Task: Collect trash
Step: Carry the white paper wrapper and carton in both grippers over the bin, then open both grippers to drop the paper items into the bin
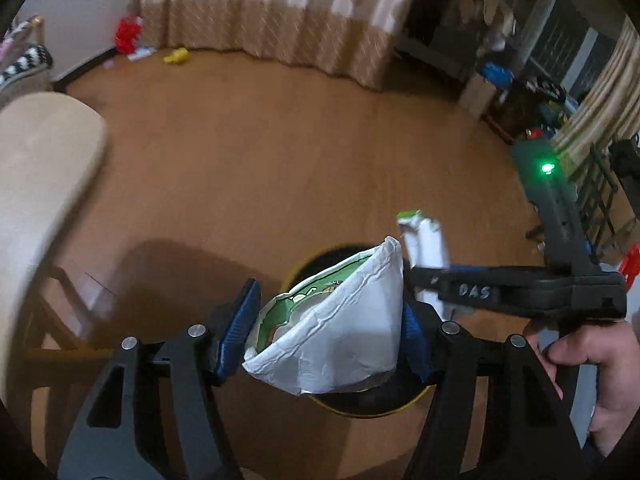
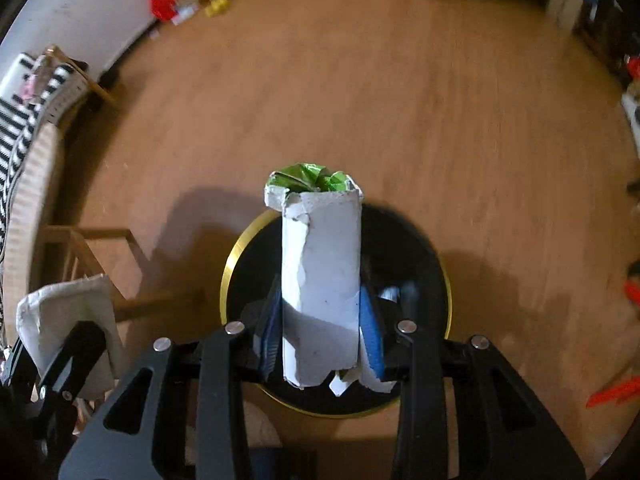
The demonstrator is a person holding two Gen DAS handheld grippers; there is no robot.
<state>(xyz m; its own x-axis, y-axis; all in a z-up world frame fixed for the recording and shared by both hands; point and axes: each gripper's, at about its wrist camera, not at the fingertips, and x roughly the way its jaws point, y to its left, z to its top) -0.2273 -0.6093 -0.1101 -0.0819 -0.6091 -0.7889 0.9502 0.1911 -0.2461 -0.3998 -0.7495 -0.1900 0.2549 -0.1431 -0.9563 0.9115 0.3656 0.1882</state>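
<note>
Across the wooden floor point(image 2: 320, 80), from largest to smallest: black bin with a gold rim point(image 2: 236, 256), standing directly below both tools, at six o'clock of each wrist view. Over its mouth, two pieces of trash, neither dropped yet. Left hand-held gripper point(image 1: 326, 324) clamped on a crumpled white paper wrapper point(image 1: 332, 340) with green print inside, blue pads pressing both sides. Right hand-held gripper point(image 2: 320, 332) clamped narrow on a torn white cardboard tube point(image 2: 320, 272), green foil point(image 2: 316, 178) stuffed in its top end at twelve o'clock; same tube visible at three o'clock of the wrapper in the left view. Judging by position, collection nearly done for these two pieces: release into the bin remaining. Farther off, at eleven o'clock by the curtain point(image 1: 280, 8), a yellow item point(image 1: 176, 56) and a red item point(image 1: 128, 34) lying on the floor, probably more trash left to fetch, though too blurred to identify.
</note>
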